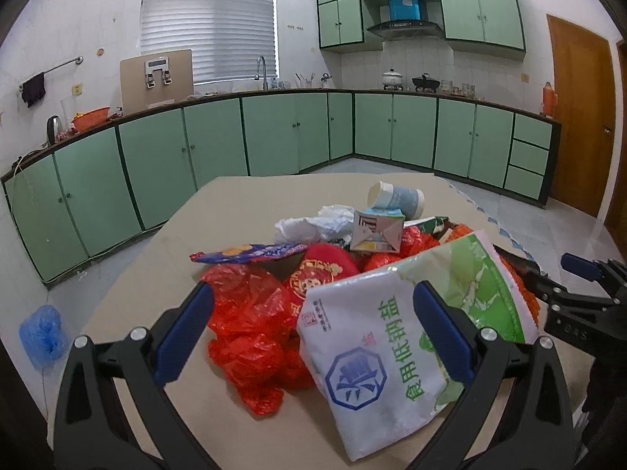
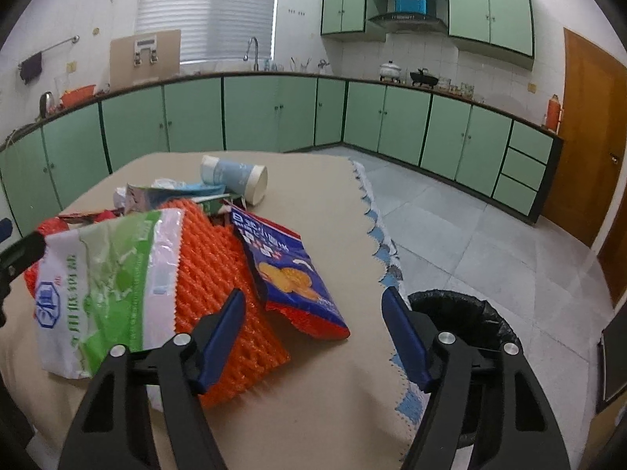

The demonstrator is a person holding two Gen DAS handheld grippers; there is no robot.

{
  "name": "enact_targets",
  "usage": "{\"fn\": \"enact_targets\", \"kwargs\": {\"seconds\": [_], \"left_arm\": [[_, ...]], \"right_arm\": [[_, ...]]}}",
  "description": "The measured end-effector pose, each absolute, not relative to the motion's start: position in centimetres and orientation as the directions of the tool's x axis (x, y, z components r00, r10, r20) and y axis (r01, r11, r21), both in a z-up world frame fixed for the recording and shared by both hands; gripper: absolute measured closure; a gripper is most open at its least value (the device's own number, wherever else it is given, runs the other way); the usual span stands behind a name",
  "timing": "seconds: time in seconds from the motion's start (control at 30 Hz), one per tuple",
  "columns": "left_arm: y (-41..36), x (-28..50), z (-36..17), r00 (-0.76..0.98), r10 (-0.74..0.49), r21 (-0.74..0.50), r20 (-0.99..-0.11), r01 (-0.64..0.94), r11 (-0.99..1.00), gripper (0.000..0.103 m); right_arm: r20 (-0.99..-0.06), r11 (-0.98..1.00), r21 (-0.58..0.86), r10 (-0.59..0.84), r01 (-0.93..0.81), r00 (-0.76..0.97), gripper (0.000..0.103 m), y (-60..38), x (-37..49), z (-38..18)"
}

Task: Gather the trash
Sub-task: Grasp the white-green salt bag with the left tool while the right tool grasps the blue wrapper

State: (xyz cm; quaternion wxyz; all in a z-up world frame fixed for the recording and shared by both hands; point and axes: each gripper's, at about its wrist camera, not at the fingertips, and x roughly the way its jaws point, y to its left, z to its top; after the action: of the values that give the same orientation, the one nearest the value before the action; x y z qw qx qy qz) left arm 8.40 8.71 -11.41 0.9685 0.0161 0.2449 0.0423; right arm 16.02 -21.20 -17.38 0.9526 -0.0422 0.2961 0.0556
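Note:
A heap of trash lies on the beige table (image 1: 235, 211). It holds a red plastic bag (image 1: 250, 321), a white-and-green salt bag (image 1: 368, 352), a folded carton (image 1: 376, 233), crumpled white plastic (image 1: 313, 223) and a tipped paper cup (image 1: 397, 197). My left gripper (image 1: 313, 290) stands open just over the red bag and the salt bag, its pads apart from both. My right gripper (image 2: 313, 293) is open above the near end of a blue cracker wrapper (image 2: 290, 270). Its left finger hangs over an orange foam net (image 2: 219, 274). The salt bag (image 2: 102, 286) lies further left.
A bin with a black liner (image 2: 462, 313) stands on the floor beside the table's right edge, under my right finger. A blue plastic bundle (image 1: 41, 333) lies on the floor at the left. Green cabinets (image 1: 274, 133) line the walls, with a wooden door (image 2: 588, 137) at the right.

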Motion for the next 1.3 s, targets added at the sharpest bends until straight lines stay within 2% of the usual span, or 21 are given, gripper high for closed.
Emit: {"fn": "enact_targets", "kwargs": {"seconds": [0.13, 0.2, 0.27, 0.3, 0.37, 0.4, 0.43, 0.47, 0.57, 0.63, 0.7, 0.77, 0.83, 0.9, 0.93, 1.0, 1.17, 1.3], "left_arm": [[8.3, 8.6, -11.9, 0.873, 0.081, 0.060, -0.482, -0.060, 0.996, 0.005], [8.3, 8.7, -12.1, 0.871, 0.075, 0.058, -0.486, -0.053, 0.997, 0.005], [8.2, 8.8, -12.4, 0.868, 0.072, 0.058, -0.491, -0.050, 0.997, 0.005], [8.2, 8.9, -12.5, 0.867, 0.071, 0.057, -0.494, -0.049, 0.997, 0.005], [8.1, 9.0, -12.7, 0.863, 0.065, 0.053, -0.500, -0.045, 0.998, 0.005], [8.0, 9.2, -12.8, 0.862, 0.063, 0.051, -0.502, -0.043, 0.998, 0.005], [7.9, 9.3, -12.9, 0.861, 0.056, 0.046, -0.506, -0.037, 0.998, 0.005], [7.8, 9.3, -13.0, 0.860, 0.048, 0.042, -0.507, -0.031, 0.999, 0.005], [7.2, 9.4, -13.1, 0.857, 0.018, 0.025, -0.516, -0.006, 1.000, 0.006], [6.9, 9.5, -13.3, 0.851, -0.009, 0.008, -0.524, 0.015, 1.000, 0.012], [6.4, 9.8, -13.5, 0.838, -0.039, -0.009, -0.545, 0.041, 0.999, 0.031], [6.1, 10.1, -14.0, 0.818, -0.066, -0.030, -0.571, 0.059, 0.998, 0.036], [5.9, 10.1, -14.3, 0.815, -0.071, -0.034, -0.575, 0.062, 0.997, 0.045], [5.7, 10.0, -14.4, 0.812, -0.074, -0.031, -0.578, 0.068, 0.997, 0.065], [5.6, 9.9, -14.4, 0.814, -0.073, -0.030, -0.576, 0.069, 0.997, 0.069], [5.5, 9.7, -14.2, 0.821, -0.065, -0.022, -0.567, 0.063, 0.998, 0.085], [5.8, 8.9, -12.9, 0.848, -0.045, -0.020, -0.527, 0.041, 0.999, 0.097], [6.4, 7.9, -10.9, 0.882, -0.027, -0.031, -0.471, 0.014, 0.999, 0.099]], "right_arm": [[-0.608, 0.988, -0.057, 0.079, -0.143, 0.790, 0.037, -21.1, 17.4, -18.2], [-0.626, 0.988, -0.028, 0.103, -0.154, 0.773, 0.045, -21.4, 17.9, -18.6], [-0.647, 0.982, 0.030, 0.161, -0.185, 0.746, 0.064, -21.8, 18.2, -18.9], [-0.654, 0.982, 0.046, 0.169, -0.184, 0.737, 0.066, -22.1, 18.4, -19.1], [-0.653, 0.982, 0.051, 0.172, -0.183, 0.737, 0.080, -22.4, 18.3, -19.1], [-0.653, 0.979, 0.068, 0.191, -0.194, 0.733, 0.082, -22.7, 18.2, -19.1], [-0.651, 0.977, 0.083, 0.201, -0.195, 0.732, 0.091, -22.9, 18.1, -19.0], [-0.650, 0.973, 0.113, 0.224, -0.199, 0.726, 0.094, -23.4, 18.0, -18.9], [-0.641, 0.974, 0.124, 0.224, -0.188, 0.734, 0.094, -23.7, 17.7, -18.6], [-0.638, 0.977, 0.116, 0.213, -0.182, 0.740, 0.094, -23.9, 17.4, -18.5], [-0.638, 0.978, 0.114, 0.208, -0.177, 0.741, 0.094, -23.8, 17.2, -18.5], [-0.636, 0.979, 0.105, 0.201, -0.174, 0.745, 0.094, -23.8, 17.0, -18.5], [-0.638, 0.980, 0.099, 0.196, -0.174, 0.745, 0.094, -23.8, 16.8, -18.6], [-0.640, 0.980, 0.099, 0.194, -0.171, 0.744, 0.094, -23.6, 16.8, -18.6], [-0.638, 0.981, 0.099, 0.193, -0.168, 0.746, 0.094, -23.7, 16.8, -18.4], [-0.629, 0.982, 0.094, 0.188, -0.166, 0.754, 0.094, -23.7, 16.7, -18.1], [-0.580, 0.985, 0.057, 0.166, -0.163, 0.798, 0.094, -23.6, 15.9, -16.3], [-0.537, 0.984, 0.061, 0.174, -0.168, 0.825, 0.094, -24.0, 15.3, -14.7]]}}
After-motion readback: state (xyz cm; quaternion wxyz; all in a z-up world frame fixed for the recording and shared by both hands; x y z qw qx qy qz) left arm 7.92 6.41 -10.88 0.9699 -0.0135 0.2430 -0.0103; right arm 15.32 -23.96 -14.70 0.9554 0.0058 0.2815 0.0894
